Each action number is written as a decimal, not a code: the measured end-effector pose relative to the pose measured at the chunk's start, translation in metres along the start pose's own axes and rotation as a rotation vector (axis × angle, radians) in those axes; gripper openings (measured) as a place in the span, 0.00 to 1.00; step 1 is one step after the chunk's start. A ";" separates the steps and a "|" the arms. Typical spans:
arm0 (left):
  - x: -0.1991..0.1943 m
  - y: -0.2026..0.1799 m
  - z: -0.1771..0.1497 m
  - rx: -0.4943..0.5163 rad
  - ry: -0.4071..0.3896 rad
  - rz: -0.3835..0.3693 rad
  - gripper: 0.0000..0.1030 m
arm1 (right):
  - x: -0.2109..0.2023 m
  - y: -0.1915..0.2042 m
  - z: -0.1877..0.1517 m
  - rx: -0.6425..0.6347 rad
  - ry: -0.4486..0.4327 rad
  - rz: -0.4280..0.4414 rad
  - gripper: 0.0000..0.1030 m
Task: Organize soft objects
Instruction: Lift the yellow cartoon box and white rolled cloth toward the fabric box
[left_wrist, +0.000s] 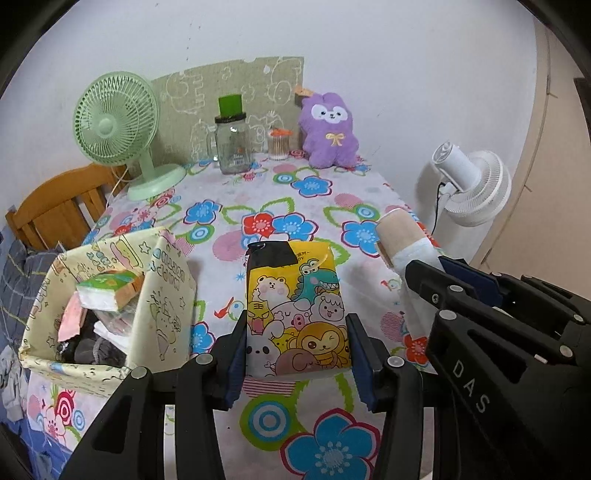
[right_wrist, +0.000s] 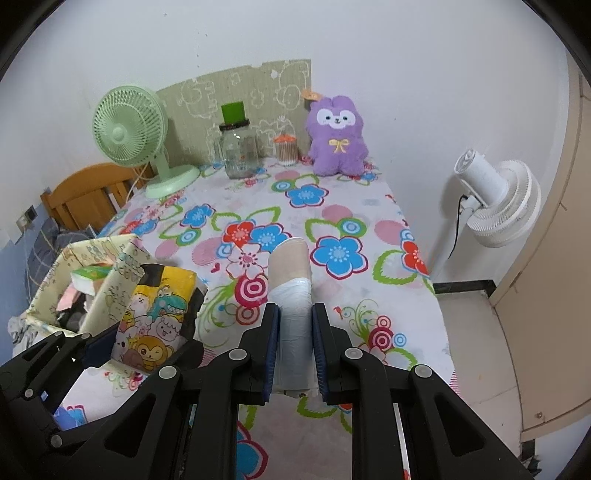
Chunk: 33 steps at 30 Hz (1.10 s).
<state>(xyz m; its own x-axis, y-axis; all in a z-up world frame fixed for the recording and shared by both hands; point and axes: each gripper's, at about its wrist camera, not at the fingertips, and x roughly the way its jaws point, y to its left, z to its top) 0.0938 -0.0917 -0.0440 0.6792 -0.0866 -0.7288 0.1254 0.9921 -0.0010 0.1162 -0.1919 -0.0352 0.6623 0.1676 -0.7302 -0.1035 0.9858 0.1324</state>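
Both jaws clamped, left gripper (left_wrist: 297, 354) on cartoon pack (left_wrist: 295, 310), right gripper (right_wrist: 294, 343) on roll (right_wrist: 291, 295) (table edge (right_wrist: 424, 258) rightward).

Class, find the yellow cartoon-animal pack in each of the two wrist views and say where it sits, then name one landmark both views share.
Left wrist view: the yellow cartoon pack is at centre, low, held between the left gripper's pads.
Right wrist view: the same pack is at lower left, beside the patterned storage box.
Shared landmark: the purple plush toy at the table's far edge.
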 end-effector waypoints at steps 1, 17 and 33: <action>-0.004 0.000 0.000 0.003 -0.006 -0.002 0.48 | -0.003 0.001 0.000 0.000 -0.006 -0.001 0.20; -0.046 0.007 0.004 0.041 -0.078 -0.012 0.48 | -0.049 0.018 0.003 0.005 -0.082 -0.006 0.20; -0.060 0.036 0.003 0.047 -0.093 0.004 0.48 | -0.058 0.059 0.008 -0.030 -0.117 0.005 0.20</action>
<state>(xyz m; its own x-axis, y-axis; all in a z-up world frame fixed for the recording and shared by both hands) 0.0601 -0.0516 0.0017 0.7438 -0.0926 -0.6619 0.1550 0.9873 0.0360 0.0780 -0.1435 0.0205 0.7435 0.1712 -0.6465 -0.1277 0.9852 0.1142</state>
